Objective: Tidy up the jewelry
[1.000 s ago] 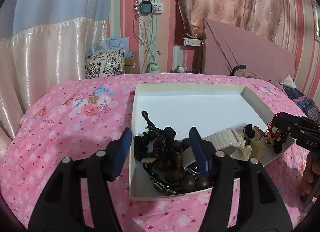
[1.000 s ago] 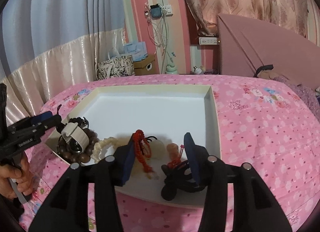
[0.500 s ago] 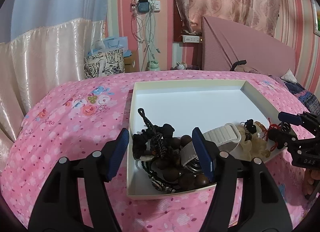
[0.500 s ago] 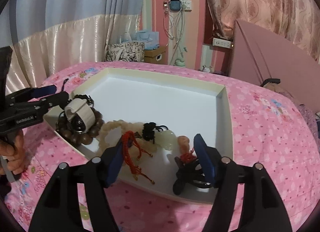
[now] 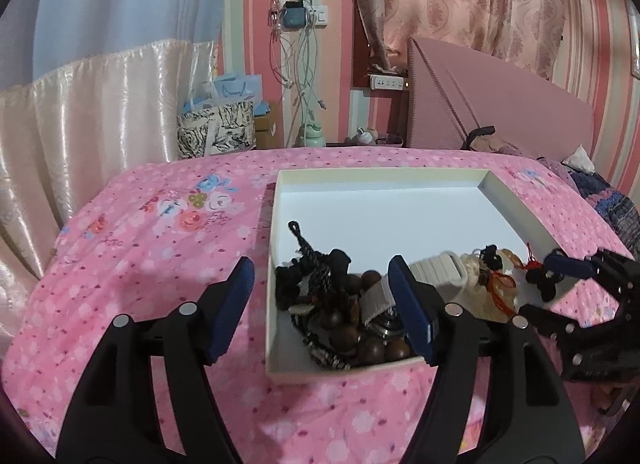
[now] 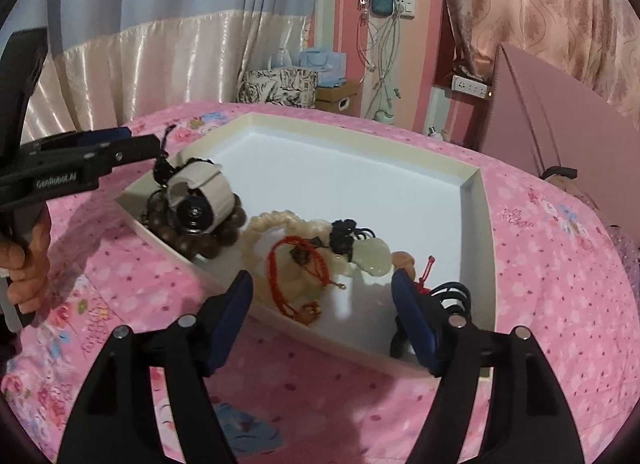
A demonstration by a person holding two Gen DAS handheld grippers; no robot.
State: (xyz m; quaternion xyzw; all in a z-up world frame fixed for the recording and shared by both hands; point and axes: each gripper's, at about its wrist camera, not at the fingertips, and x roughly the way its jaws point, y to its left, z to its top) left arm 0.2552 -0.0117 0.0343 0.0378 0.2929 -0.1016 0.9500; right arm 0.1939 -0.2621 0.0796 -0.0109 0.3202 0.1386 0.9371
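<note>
Left wrist view: my left gripper (image 5: 320,304) has spread since a second ago and its jaws are opening further, holding nothing; they straddle the tray's (image 5: 516,204) near left wall above the wooden beads (image 5: 344,334) and black cords (image 5: 316,268). The far half of the tray lies bare, room to sort into.

Right wrist view: my right gripper (image 6: 322,314) has swung over the near edge, jaws opening, empty, with the red cord bracelet (image 6: 296,268) below the gap and the pale pendant (image 6: 372,258) just beyond. The watch (image 6: 198,204) sits at the left corner.

Both wrist views look down, close, sharing the tray (image 5: 516,210).
</note>
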